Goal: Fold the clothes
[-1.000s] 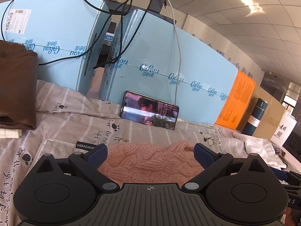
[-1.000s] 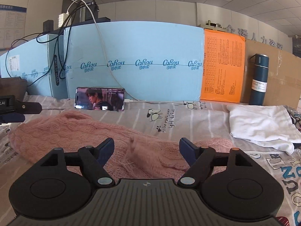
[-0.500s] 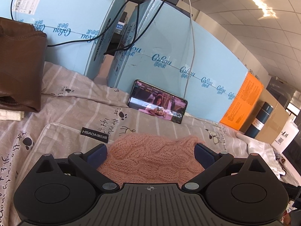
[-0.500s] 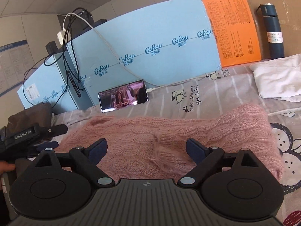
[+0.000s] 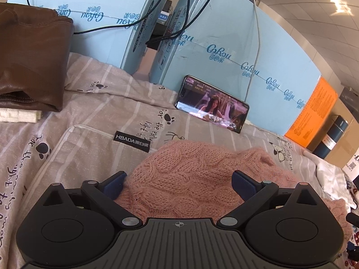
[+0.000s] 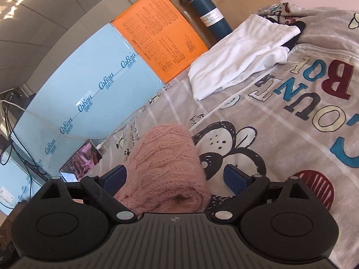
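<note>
A pink cable-knit garment [image 5: 190, 179] lies on the striped grey bed cover [image 5: 78, 148]. My left gripper [image 5: 178, 182] is open, its blue pads on either side of the garment's left end, just over it. In the right wrist view the same pink knit [image 6: 166, 163] runs as a narrow band away from the camera. My right gripper [image 6: 174, 177] is open above its near end, with the knit lying nearer the left pad [image 6: 115, 177].
A lit phone [image 5: 212, 107] leans on blue foam boards [image 5: 224, 51]. Folded brown leather clothing [image 5: 29, 56] lies at the left. A white garment [image 6: 237, 56], a printed grey hoodie [image 6: 303, 112], a teal bottle [image 6: 208, 11] and an orange sheet [image 6: 161, 38] are at the right.
Both grippers stayed open. The left one came lower and nearer over the knit's left end. The right one tilted down and swung right, so the knit now runs away from it lengthwise.
</note>
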